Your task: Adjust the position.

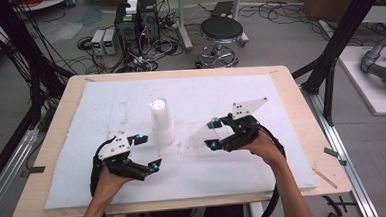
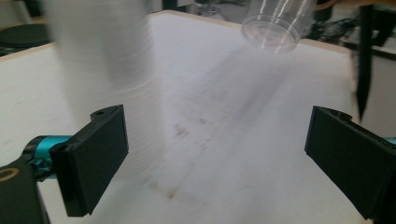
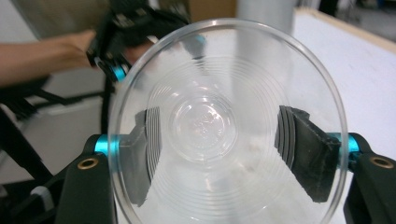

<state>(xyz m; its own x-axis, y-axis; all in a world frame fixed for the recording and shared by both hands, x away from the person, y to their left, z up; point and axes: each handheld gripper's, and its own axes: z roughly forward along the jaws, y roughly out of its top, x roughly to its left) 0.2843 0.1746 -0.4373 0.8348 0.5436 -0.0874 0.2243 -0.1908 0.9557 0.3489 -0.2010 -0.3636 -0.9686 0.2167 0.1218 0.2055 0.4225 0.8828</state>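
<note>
Right tool [image 1: 213, 133] pinches a clear cup [image 1: 202, 136] just right of the cup stack [image 1: 162, 121]; left tool [image 1: 148, 152] spread empty, near the stack, open bench [image 1: 234, 176] around.

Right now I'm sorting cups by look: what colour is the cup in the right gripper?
Clear, colourless plastic cup with faint rings, best in the right gripper view.

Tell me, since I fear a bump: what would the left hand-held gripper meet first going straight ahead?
Probably the cup stack, just left of its line; depth is blurred. The left hand-held gripper is open.
</note>
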